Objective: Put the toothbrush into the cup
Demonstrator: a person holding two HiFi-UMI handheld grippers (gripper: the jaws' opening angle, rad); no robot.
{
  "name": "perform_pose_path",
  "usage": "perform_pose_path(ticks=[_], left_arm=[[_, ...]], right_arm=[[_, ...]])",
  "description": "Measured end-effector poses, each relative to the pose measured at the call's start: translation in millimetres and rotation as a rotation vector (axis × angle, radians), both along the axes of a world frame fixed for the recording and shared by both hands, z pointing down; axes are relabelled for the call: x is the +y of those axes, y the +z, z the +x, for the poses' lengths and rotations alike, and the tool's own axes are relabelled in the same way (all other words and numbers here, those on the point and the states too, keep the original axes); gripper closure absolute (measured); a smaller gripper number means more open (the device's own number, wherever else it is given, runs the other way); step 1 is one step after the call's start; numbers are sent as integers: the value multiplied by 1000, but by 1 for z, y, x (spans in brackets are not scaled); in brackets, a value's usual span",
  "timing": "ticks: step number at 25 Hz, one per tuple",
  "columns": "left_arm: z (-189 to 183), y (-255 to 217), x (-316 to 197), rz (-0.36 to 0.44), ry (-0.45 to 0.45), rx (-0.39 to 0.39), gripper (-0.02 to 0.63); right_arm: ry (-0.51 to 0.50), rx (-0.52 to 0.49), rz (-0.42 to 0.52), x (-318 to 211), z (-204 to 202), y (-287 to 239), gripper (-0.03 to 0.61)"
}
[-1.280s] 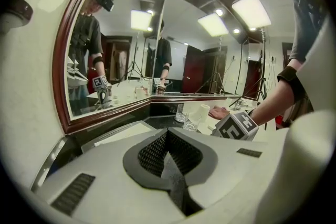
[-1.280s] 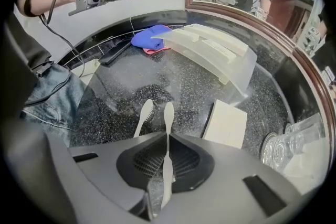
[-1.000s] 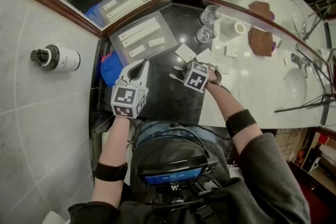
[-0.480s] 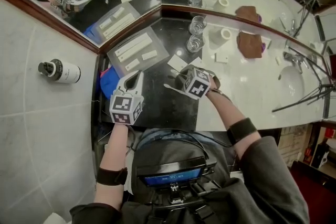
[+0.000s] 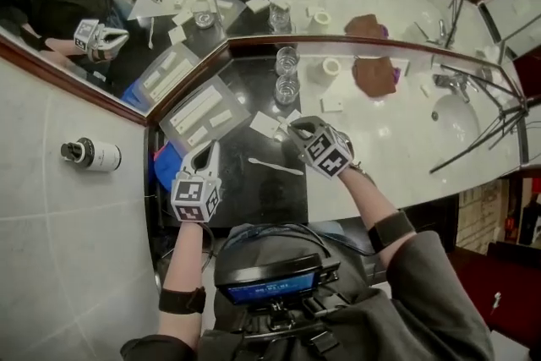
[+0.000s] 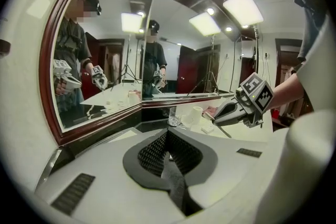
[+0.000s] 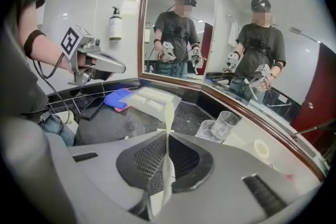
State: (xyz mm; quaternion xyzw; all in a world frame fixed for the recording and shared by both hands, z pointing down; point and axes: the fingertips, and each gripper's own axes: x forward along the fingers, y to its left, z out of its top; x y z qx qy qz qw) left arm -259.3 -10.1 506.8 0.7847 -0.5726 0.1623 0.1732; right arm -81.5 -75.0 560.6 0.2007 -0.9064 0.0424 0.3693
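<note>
A white toothbrush (image 7: 168, 113) stands upright between the pads of my right gripper (image 7: 168, 136), which is shut on it. In the head view its long end (image 5: 275, 166) sticks out below the right gripper (image 5: 296, 128), above the black counter (image 5: 245, 203). Two clear glass cups (image 5: 286, 89) (image 5: 287, 59) stand in the mirror corner, just beyond the gripper; the right gripper view has them at the lower right (image 7: 227, 124). My left gripper (image 5: 205, 155) is shut with nothing in it (image 6: 167, 153), left of the toothbrush.
A clear plastic tray (image 5: 203, 110) and a blue cloth (image 5: 165, 165) lie at the counter's left. Small white boxes (image 5: 270, 124), a white roll (image 5: 331, 66) and a brown cloth (image 5: 372, 76) lie to the right. A sink (image 5: 456, 118) is at far right. Mirrors close off the back.
My right gripper has lifted off the counter with the toothbrush and rolled, so the brush now hangs below it. The left gripper has stayed about where it was.
</note>
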Motion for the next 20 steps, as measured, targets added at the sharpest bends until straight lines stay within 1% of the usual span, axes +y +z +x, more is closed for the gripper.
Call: perform_pose_path(ticks=[7,10,16,20], left_arm=[[18,3,-4,-15,27,8,612],[27,3,-8,-16,45,8,612],[49,11,-20,-40,72,21,612],[67,15,-36,-43,87,28,612]], right_arm=[[238,-243,53,-12,57,-27,548],[319,-305,90,-16,77,-32,548],[365,-390,149,-34,88,-50,548],[415,-512,177,-60,90,-72,548]])
